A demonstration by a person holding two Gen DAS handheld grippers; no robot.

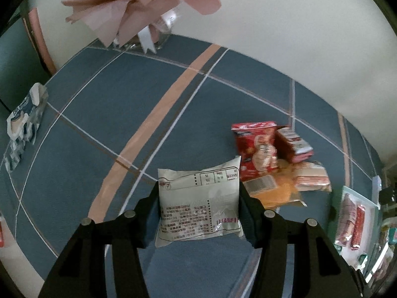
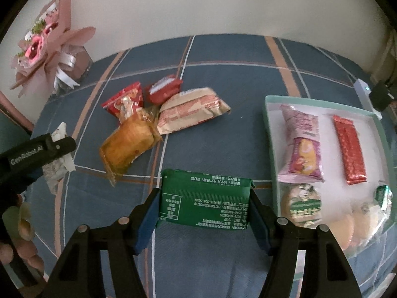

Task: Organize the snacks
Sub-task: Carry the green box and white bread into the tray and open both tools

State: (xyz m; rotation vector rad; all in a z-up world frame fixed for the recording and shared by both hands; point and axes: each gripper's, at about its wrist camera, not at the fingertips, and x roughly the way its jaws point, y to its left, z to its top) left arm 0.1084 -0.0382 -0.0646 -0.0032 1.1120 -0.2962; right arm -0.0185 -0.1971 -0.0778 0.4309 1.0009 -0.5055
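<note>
My left gripper [image 1: 198,208] is shut on a white snack packet [image 1: 199,203] and holds it above the blue plaid cloth [image 1: 99,114]. My right gripper [image 2: 204,201] is shut on a green snack packet [image 2: 204,200], just left of a pale green tray [image 2: 269,124]. The tray holds a pink packet [image 2: 301,146], a red bar [image 2: 349,146] and several other snacks. A loose pile lies on the cloth: a red packet [image 2: 126,101], a small red packet [image 2: 165,89], a beige packet [image 2: 191,110] and an orange packet [image 2: 129,146]. The left gripper's body [image 2: 37,152] shows at the left of the right wrist view.
A pink paper bouquet [image 2: 44,39] in a glass vase stands at the back left by the wall. A blue and white packet [image 1: 22,121] lies at the cloth's left edge. A white device [image 2: 363,92] sits behind the tray.
</note>
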